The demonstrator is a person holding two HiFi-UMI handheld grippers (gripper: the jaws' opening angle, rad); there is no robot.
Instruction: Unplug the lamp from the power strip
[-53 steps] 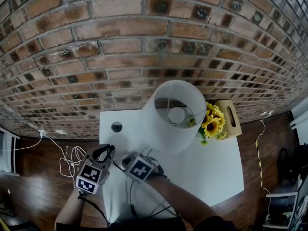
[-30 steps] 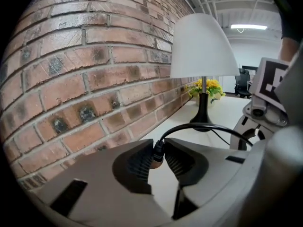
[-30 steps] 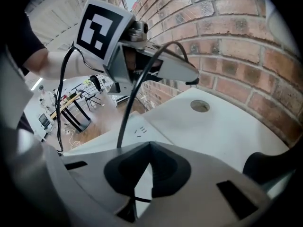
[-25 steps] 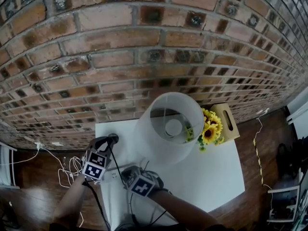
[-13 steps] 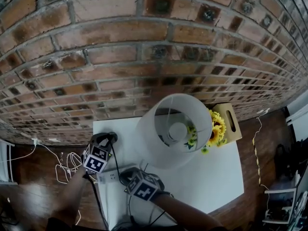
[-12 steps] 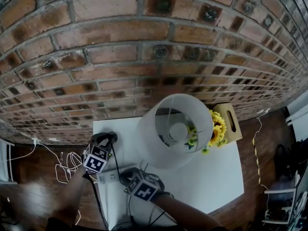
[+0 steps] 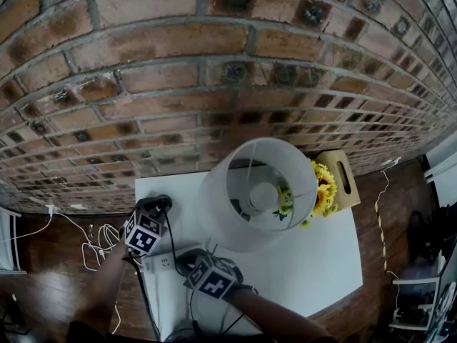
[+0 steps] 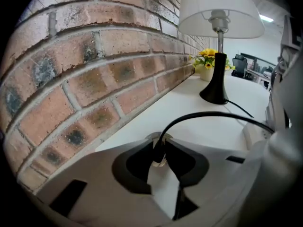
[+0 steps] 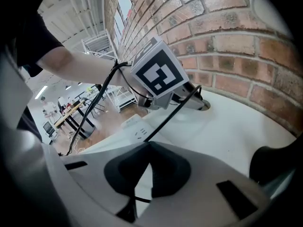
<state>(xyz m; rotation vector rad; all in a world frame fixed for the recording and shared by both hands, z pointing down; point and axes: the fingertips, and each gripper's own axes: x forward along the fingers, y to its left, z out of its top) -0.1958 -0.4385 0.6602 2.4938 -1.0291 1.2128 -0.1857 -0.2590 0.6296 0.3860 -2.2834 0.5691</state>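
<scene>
White tabletop [image 7: 314,263] is carrying the black-stemmed lamp [image 7: 258,191] with the white drum shade at its back, against the red brick wall [image 7: 214,84] and just beside yellow sunflowers [image 7: 321,191]. We are holding the left gripper [image 8: 160,149] at the round cable hole [image 9: 206,107]. Its jaws have just been opening and are standing slightly apart, the thin black cord [image 8: 207,113] running loose between the tips. The white plastic power strip [image 7: 166,264] is lying between both grippers. Our right gripper [image 9: 149,144] is pointing along the table with jaws closed together, the cord meeting their tips; we cannot tell whether it is pinched.
</scene>
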